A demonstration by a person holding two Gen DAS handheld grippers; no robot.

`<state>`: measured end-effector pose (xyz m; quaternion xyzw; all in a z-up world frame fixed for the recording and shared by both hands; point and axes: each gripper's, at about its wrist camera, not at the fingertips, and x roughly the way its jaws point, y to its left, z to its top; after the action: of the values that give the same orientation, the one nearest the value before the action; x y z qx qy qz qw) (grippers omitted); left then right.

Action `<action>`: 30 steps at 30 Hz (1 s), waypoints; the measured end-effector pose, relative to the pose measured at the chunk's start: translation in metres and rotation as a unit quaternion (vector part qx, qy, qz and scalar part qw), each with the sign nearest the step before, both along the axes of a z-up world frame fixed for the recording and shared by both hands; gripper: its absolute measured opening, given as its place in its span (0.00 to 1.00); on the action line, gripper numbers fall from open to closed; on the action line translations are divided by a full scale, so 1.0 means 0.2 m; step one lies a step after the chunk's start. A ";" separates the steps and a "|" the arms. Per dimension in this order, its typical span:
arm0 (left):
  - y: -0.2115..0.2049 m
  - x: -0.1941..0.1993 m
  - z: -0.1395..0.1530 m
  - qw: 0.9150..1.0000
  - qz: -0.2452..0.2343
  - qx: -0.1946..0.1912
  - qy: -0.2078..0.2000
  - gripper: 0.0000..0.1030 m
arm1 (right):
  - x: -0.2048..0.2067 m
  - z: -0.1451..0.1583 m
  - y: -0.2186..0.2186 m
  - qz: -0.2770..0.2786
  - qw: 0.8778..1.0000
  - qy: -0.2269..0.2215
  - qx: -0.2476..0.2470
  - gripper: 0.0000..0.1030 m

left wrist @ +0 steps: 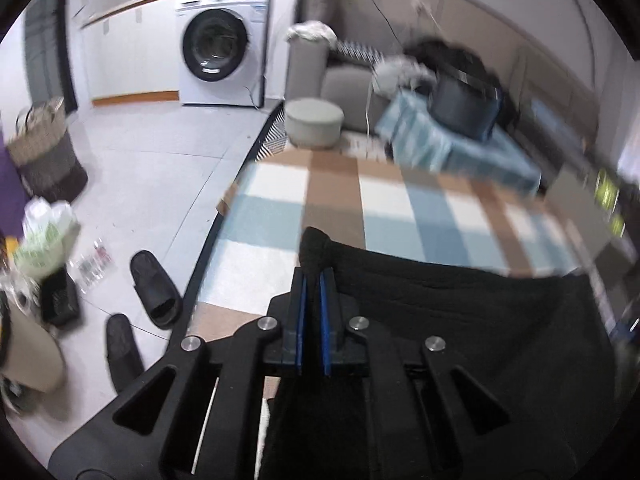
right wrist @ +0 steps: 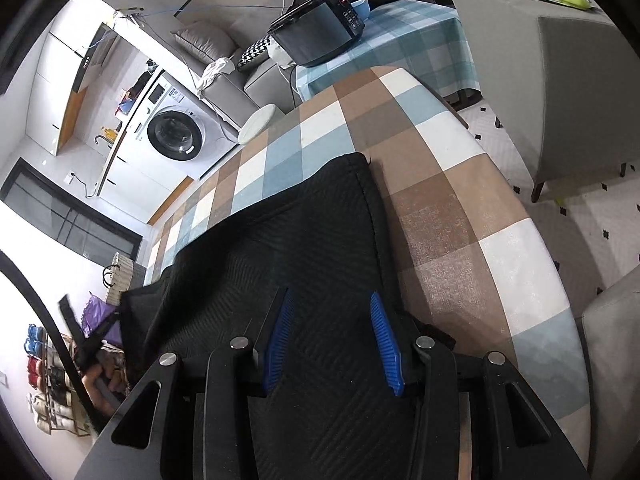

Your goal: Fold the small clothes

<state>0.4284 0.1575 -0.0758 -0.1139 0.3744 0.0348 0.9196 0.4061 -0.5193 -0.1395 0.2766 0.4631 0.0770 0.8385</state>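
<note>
A black ribbed garment [right wrist: 300, 220] lies spread on the table's checked cloth [right wrist: 440, 220] of brown, white and blue squares. My right gripper [right wrist: 330, 298] hovers over its near part, open, its blue pads [right wrist: 382, 332] apart and the fabric lying flat below them. My left gripper [left wrist: 314, 274] is shut on a corner of the same black garment [left wrist: 460, 300], and a nub of fabric sticks up past its tips. In the right wrist view the left gripper [right wrist: 94, 342] shows at the table's left edge, held by a hand, with the garment's corner drawn up toward it.
A washing machine [left wrist: 218, 44] stands at the back, with a round stool [left wrist: 314, 122] near the table. Black slippers [left wrist: 154, 288] and a woven basket [left wrist: 44, 152] are on the floor to the left. A second table carries a black appliance [right wrist: 320, 36]. A grey chair [right wrist: 560, 80] stands to the right.
</note>
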 end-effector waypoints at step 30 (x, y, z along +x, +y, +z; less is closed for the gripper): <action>0.03 -0.02 -0.10 0.997 -0.005 -0.059 0.039 0.38 | 0.59 -0.09 0.21 0.019 0.980 0.016 -0.197 0.21</action>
<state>0.4247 0.1631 -0.0966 -0.1649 0.4119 0.0121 0.8961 0.5237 -0.4766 -0.1569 0.0987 0.4878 -0.0044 0.8673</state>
